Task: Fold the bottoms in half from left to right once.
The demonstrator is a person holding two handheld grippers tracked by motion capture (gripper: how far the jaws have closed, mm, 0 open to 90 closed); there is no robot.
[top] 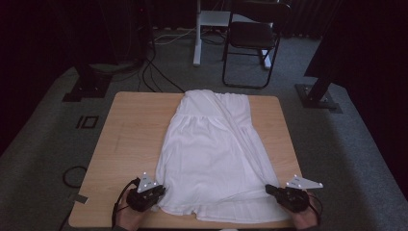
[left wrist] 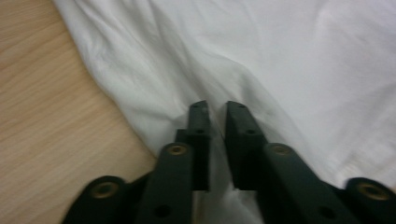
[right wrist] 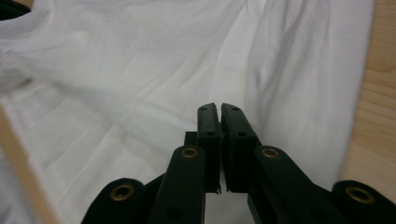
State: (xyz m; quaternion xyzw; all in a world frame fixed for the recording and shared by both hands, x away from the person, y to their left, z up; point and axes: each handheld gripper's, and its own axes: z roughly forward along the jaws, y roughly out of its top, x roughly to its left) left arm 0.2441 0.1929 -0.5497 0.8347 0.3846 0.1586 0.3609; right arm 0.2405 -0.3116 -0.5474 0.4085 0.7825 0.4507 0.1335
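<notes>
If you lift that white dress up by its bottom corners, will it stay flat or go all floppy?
Probably floppy: the white dress already lies in soft folds and wrinkles. It looks thin, so likely light. Pinched at two corners, its middle would probably sag.

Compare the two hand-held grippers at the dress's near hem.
The left hand-held gripper grips the white dress at its near left corner; the right hand-held gripper grips the near right corner. The left's jaws show a thin gap with cloth; the right's nearly meet. Both are black, shut on fabric, low over the wooden table.
</notes>
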